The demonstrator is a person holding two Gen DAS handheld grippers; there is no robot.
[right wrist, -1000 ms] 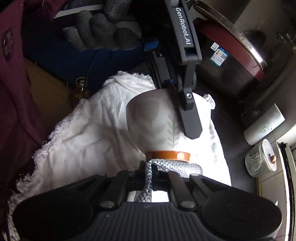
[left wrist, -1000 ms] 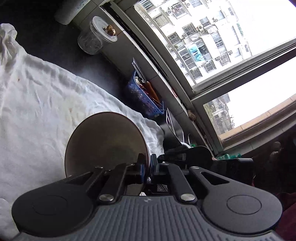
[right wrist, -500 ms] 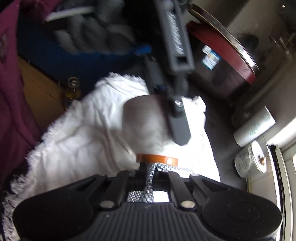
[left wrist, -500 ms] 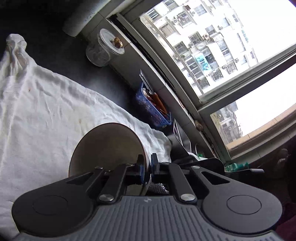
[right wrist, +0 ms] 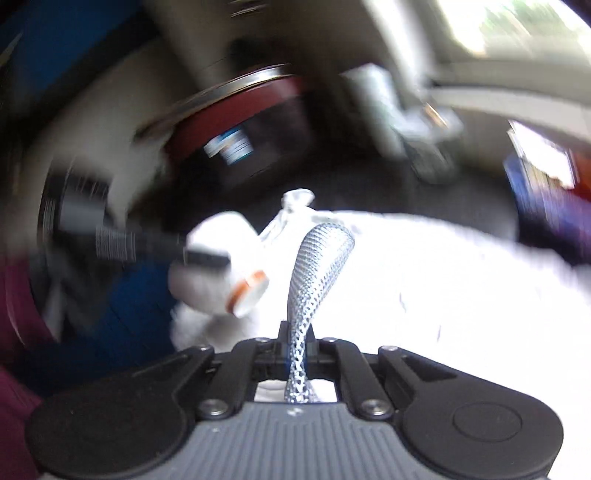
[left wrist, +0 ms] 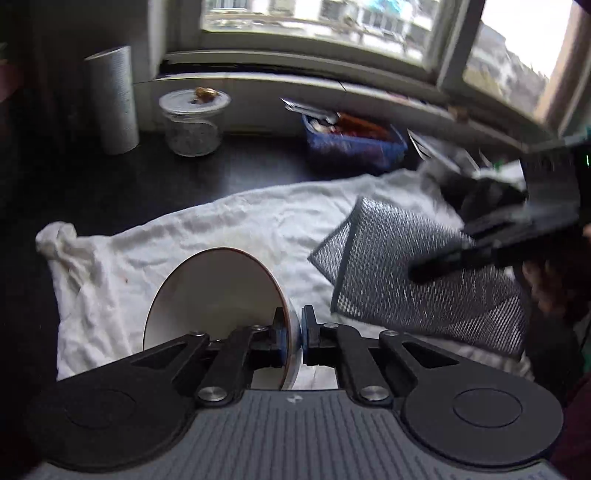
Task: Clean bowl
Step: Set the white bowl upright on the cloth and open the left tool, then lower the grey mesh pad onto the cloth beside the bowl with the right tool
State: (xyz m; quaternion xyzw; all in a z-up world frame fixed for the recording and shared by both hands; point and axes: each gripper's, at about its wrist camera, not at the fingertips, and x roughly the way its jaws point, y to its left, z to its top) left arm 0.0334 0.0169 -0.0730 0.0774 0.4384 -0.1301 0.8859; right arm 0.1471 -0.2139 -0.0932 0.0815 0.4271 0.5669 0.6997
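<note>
Pinching the rim of the bowl (left wrist: 218, 295), the left tongs (left wrist: 293, 334) hold it tipped on its side, one finger inside the white interior and one against the outer wall, the mouth facing away over the white cloth (left wrist: 229, 225). The right tongs (right wrist: 300, 345) are pressed together on a silver mesh scouring cloth (right wrist: 314, 269), which rises from between them and curls over at its top; the left wrist view shows the same mesh hanging as a broad sheet, just to the right of the bowl and apart from it. The right wrist view is heavily blurred, with the bowl's orange foot ring (right wrist: 248, 290) to the left of the mesh. The cloth lies spread on the dark desk (left wrist: 147, 184). Farther back stand a lidded glass jar (left wrist: 192, 123), a paper roll (left wrist: 114, 99) and a blue basket (left wrist: 351, 147) below the window (left wrist: 332, 26).
</note>
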